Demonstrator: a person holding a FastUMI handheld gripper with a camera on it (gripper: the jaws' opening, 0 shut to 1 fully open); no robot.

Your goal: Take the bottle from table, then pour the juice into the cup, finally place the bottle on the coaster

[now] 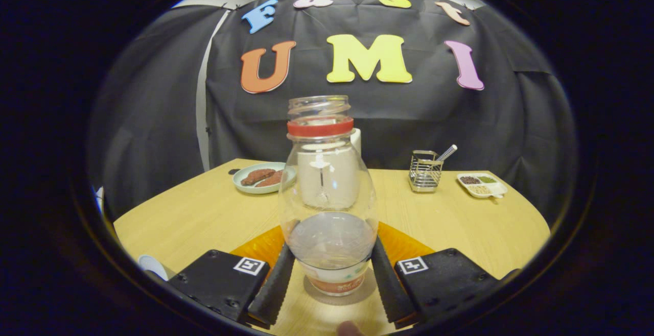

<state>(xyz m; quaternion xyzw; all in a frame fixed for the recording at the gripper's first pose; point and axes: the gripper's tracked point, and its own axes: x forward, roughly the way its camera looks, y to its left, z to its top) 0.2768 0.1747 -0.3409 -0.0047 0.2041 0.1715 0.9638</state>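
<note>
A clear bottle with a red ring round its open neck stands upright between my fingers. My gripper is shut on its lower body, one finger pressing on each side. The bottle looks almost empty, with a label band at its base. An orange coaster lies on the wooden table under and behind the fingers; I cannot tell whether the bottle rests on it or hangs just above. A white cup stands right behind the bottle, mostly seen through the glass.
Beyond the bottle on the left is a pale plate with brown food. A wire holder with a utensil and a white divided dish of seeds stand at the back right. A small white object lies near the left finger block.
</note>
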